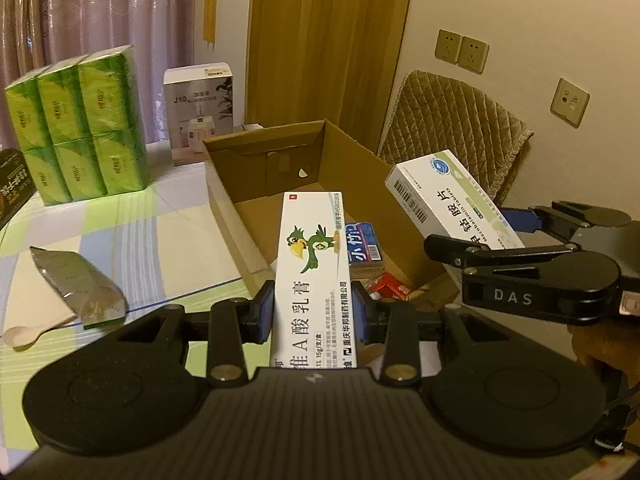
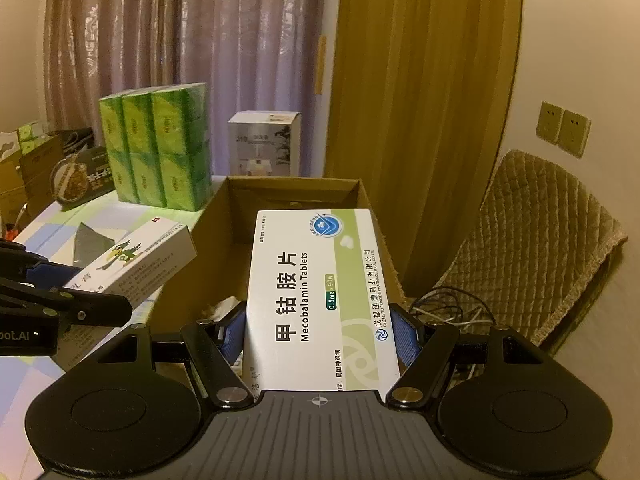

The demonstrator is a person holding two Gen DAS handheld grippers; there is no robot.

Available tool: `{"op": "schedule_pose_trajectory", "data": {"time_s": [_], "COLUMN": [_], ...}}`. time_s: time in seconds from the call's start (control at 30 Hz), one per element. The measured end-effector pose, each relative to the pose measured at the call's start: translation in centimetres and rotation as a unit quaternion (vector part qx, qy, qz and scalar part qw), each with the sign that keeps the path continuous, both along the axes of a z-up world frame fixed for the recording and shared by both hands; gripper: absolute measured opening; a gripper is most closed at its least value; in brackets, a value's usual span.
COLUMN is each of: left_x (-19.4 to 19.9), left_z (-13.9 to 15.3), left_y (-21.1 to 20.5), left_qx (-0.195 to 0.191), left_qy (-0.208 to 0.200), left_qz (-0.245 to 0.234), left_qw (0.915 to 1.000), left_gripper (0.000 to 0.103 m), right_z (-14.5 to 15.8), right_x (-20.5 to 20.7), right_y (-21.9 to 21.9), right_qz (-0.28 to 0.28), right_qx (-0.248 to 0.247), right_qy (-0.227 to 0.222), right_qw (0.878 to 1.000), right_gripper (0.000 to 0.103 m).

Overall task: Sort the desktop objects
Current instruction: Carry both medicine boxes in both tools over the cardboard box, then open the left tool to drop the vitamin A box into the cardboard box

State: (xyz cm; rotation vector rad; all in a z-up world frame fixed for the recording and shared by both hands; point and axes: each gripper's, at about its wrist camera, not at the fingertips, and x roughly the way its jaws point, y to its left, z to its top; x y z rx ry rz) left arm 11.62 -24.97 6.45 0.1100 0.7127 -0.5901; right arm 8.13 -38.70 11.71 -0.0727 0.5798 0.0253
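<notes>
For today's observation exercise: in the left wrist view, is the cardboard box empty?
No, the cardboard box already holds a blue packet and a red packet on its floor.

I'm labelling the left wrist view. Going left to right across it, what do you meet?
White spoon → foil pouch → parrot ointment box in the left gripper → Mecobalamin tablets box → wall socket.

The narrow white cardboard carton with a green cartoon bird (image 1: 313, 264) has black lettering. The wider white tablet box with an olive-green band (image 2: 320, 300) carries a blue round emblem (its barcode is black). The open brown corrugated cardboard box (image 1: 256, 224) is plain. The stacked bright-green tissue packs (image 1: 78, 124) stand on a pale green-and-lilac checked tablecloth (image 1: 132, 236).
</notes>
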Motion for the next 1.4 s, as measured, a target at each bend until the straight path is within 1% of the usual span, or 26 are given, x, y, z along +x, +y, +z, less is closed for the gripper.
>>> {"op": "schedule_pose_trajectory", "data": {"time_s": [0.53,1.2,1.3,1.37,1.4], "left_x": [3.4,6.0,6.2,6.2,6.2], "left_z": [-1.1,-2.9,-2.9,-2.9,-2.8], "left_y": [-3.9,-5.2,-5.3,-5.1,-5.0], "left_qx": [0.006,-0.002,-0.007,-0.008,-0.008], "left_qy": [0.010,0.040,0.036,0.034,0.032], "left_qz": [-0.010,0.000,0.007,0.015,0.015], "left_qw": [0.9999,0.9992,0.9993,0.9993,0.9993], "left_gripper": [0.033,0.033,0.033,0.042,0.042], "right_z": [-1.1,-2.3,-2.4,-2.5,-2.5], "right_x": [3.4,5.2,5.3,5.3,5.3], "right_y": [-1.9,-2.9,-2.9,-2.9,-2.9], "right_qz": [-0.003,-0.010,-0.010,-0.010,-0.010], "right_qx": [0.005,0.009,0.010,0.010,0.009], "right_qy": [0.006,0.017,0.019,0.018,0.018], "right_qw": [1.000,1.000,1.000,1.000,1.000], "right_gripper": [0.068,0.068,0.068,0.068,0.068]}}
